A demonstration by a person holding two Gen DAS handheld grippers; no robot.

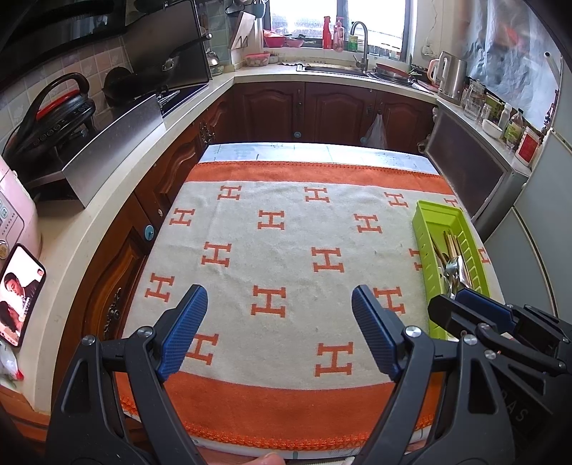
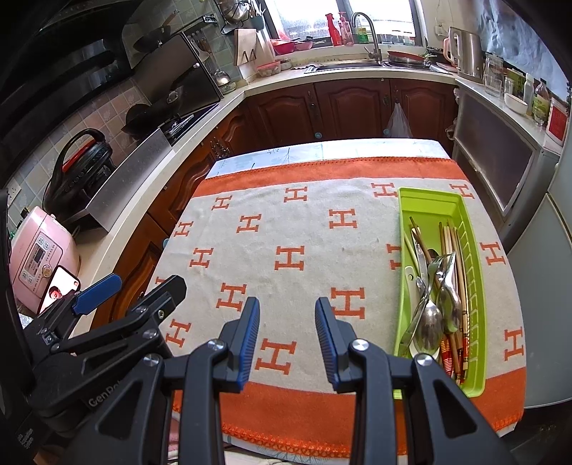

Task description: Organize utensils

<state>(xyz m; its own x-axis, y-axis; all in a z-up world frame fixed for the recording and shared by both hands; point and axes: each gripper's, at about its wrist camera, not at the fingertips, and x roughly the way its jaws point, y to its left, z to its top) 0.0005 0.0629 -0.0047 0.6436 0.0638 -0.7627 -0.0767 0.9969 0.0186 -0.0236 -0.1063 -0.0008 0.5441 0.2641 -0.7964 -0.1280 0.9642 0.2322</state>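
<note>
At the bottom of the left wrist view, the left gripper (image 1: 279, 329) is hanging over the near part of the cloth with its fingers spread wide and nothing between them; the blue pads (image 1: 182, 332) are showing a fine ribbed texture on black angular plastic arms. At the bottom of the right wrist view, the right gripper (image 2: 287, 339) is hovering over the near orange band with its fingers apart by a narrower gap, also gripping nothing. Each gripper is appearing at the lower edge of the other's view, just beside its partner.

Under both, a fuzzy towel-like cloth (image 2: 286, 229) is covering the table, cream in the middle with orange H shapes and a broad orange border.

On the right side of the cloth, in the right middle of both frames, a long rectangular lime-green plastic tray (image 2: 475, 286) with a slotted side wall is lying lengthwise. Inside it, shiny metal spoons (image 2: 429, 322) are lying heaped with wooden chopsticks (image 2: 451, 236), some with red patterned ends.

Farther back, dark carved wooden cabinets (image 2: 350, 103) are running under a pale countertop, with a curved steel faucet (image 2: 368, 32) at the upper centre and a pink rice cooker (image 2: 39, 250) at the left edge.
</note>
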